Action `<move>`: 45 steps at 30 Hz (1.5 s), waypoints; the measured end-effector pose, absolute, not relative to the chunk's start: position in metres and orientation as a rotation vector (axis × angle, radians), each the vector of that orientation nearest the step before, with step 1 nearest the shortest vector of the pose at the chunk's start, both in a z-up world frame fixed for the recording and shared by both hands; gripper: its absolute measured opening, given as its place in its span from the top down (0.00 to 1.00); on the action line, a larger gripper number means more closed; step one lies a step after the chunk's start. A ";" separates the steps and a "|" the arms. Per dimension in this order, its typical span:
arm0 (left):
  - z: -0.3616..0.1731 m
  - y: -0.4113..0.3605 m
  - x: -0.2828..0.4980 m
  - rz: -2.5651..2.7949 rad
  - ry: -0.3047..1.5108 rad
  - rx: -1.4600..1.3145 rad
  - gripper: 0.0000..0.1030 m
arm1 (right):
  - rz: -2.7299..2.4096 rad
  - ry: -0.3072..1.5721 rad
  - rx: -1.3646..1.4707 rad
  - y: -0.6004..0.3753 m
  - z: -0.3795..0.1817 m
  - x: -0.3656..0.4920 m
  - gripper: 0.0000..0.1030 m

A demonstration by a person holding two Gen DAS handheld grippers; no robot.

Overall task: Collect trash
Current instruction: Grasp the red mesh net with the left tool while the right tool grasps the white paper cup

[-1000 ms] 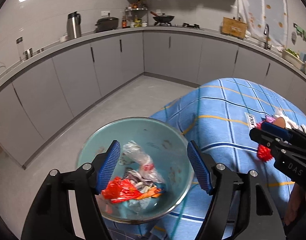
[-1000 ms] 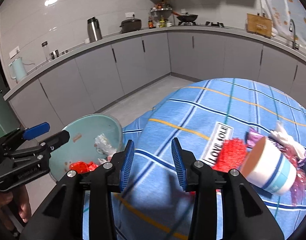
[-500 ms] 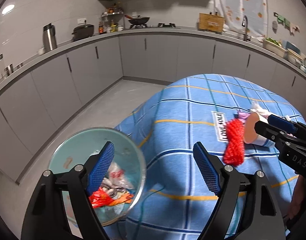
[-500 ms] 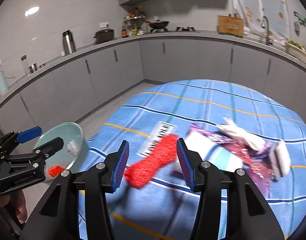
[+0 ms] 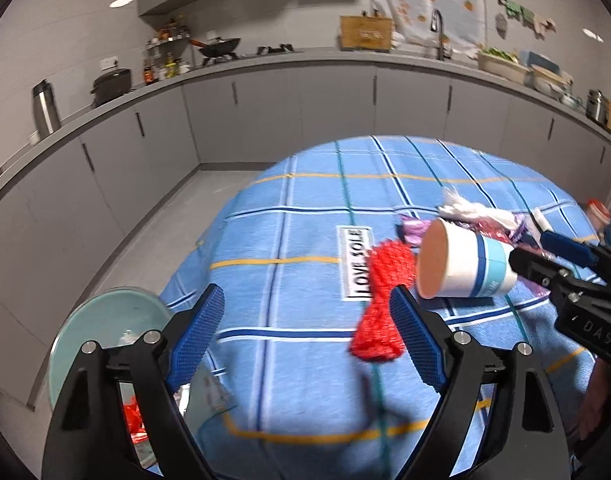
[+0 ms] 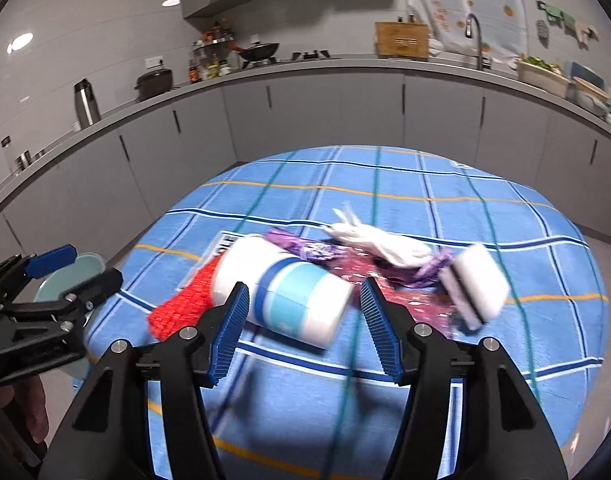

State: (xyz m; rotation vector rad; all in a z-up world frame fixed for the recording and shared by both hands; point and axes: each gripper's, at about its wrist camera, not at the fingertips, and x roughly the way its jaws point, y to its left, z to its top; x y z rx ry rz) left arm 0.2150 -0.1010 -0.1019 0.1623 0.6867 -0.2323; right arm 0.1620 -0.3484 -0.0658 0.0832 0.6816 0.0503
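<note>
Trash lies on a table under a blue plaid cloth (image 5: 305, 240). My left gripper (image 5: 307, 336) hangs over the cloth with its jaws opening and nothing between them; a red mesh net (image 5: 379, 304) lies by its right finger. My right gripper (image 6: 305, 316) has its jaws opening just short of a white and blue paper cup (image 6: 289, 292) lying on its side, pads not touching it. The red mesh net (image 6: 185, 304) sits left of the cup. Behind are a white crumpled tissue (image 6: 381, 240), purple wrappers (image 6: 305, 248) and a white block (image 6: 477, 284). The paper cup (image 5: 461, 264) also shows beside my right gripper (image 5: 561, 264).
A teal bin (image 5: 101, 328) with red and clear wrappers inside stands below the table's left edge, seen as the teal bin (image 6: 89, 260) behind my left gripper (image 6: 65, 276). Grey kitchen cabinets (image 5: 265, 112) and a cluttered counter ring the room. Bare floor lies between table and cabinets.
Both grippers have swung right, away from the bin and over the table toward the trash pile. Both pairs of jaws stand wider than before.
</note>
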 end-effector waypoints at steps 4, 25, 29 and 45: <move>-0.116 -0.119 0.223 -0.254 0.720 0.188 0.19 | 0.007 0.684 0.102 -0.366 -0.068 0.161 0.41; -0.150 -0.153 0.240 -0.320 0.804 0.240 0.33 | -0.073 0.701 0.168 -0.409 -0.081 0.153 0.37; -0.157 -0.153 0.244 -0.364 0.850 0.229 0.71 | -0.067 0.709 0.167 -0.407 -0.082 0.153 0.37; -0.128 -0.101 0.233 -0.292 0.785 0.150 0.79 | 0.140 0.775 -0.060 -0.340 -0.078 0.205 0.26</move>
